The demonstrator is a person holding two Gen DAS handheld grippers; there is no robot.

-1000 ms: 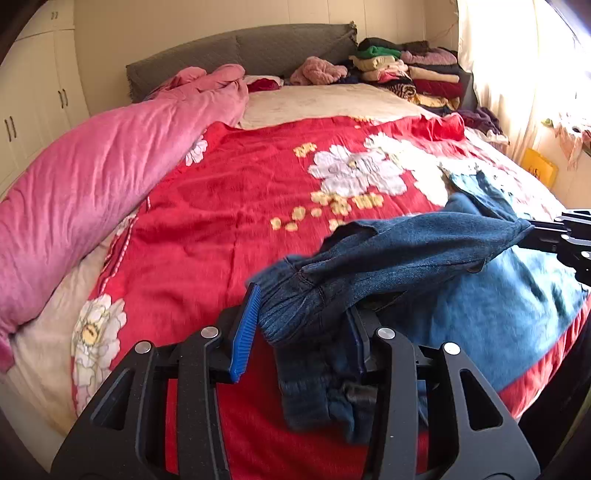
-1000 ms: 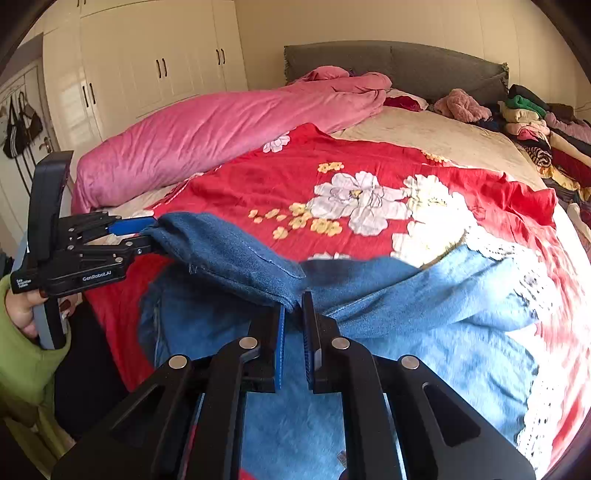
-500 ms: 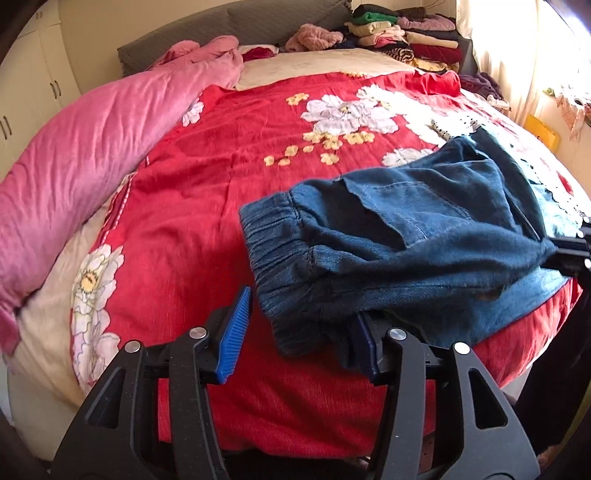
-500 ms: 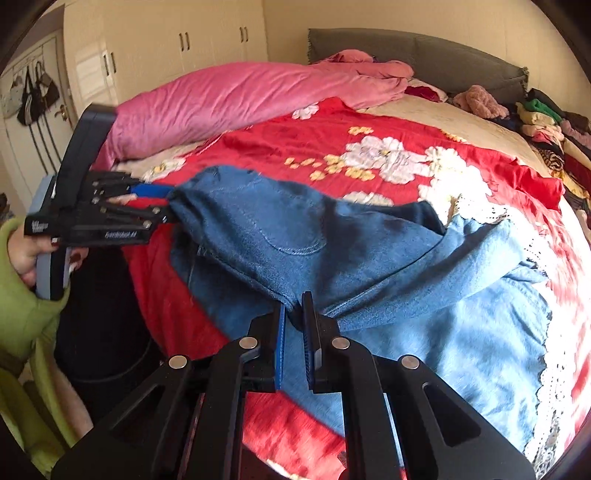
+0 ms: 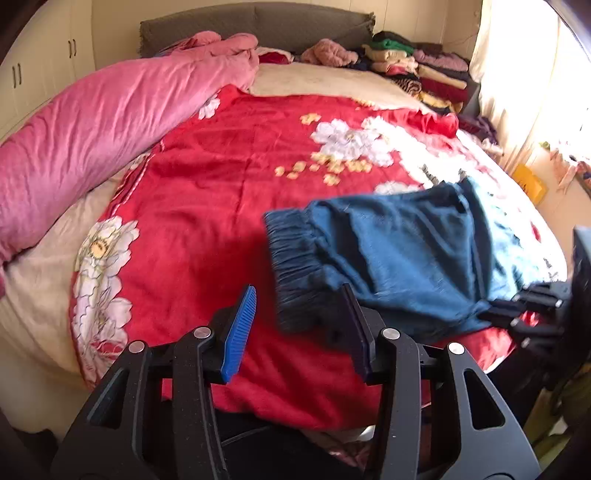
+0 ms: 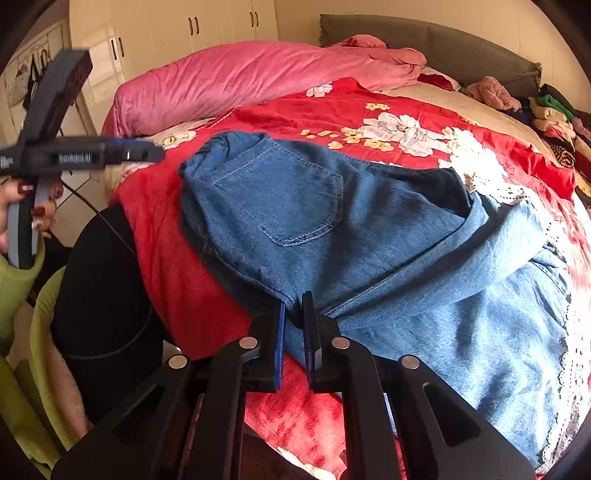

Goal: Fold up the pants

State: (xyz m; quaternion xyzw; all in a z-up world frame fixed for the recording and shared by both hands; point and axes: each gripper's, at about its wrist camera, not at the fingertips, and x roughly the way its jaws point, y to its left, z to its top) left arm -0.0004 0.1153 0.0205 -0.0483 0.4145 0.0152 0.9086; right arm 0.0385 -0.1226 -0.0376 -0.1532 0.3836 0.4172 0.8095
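The blue jeans [image 6: 332, 229] lie doubled over on the red floral bed cover [image 6: 207, 295], back pocket up and the elastic waistband [image 5: 291, 266] toward the left. My right gripper [image 6: 293, 306] is shut on the jeans' near edge, where the upper layer meets the leg beneath. It appears at the right rim of the left wrist view too, my right gripper [image 5: 495, 306] pinching denim there. My left gripper [image 5: 298, 295] has nothing between its pads and its jaws are closing. The waistband lies just past its fingertips. From the right wrist view my left gripper [image 6: 147, 153] hangs clear, left of the waistband corner.
A rolled pink quilt [image 5: 92, 129] runs along the bed's left side. Stacks of folded clothes [image 5: 424, 70] sit at the far right by the grey headboard [image 5: 258, 26]. White wardrobes [image 6: 184, 29] stand at the left. A person's hand [image 6: 33, 206] and green sleeve are at the near left.
My left gripper has let go of the waistband and drawn back to the left. The jeans' upper part has dropped flat onto the bed. My right gripper keeps its grip, a little lower.
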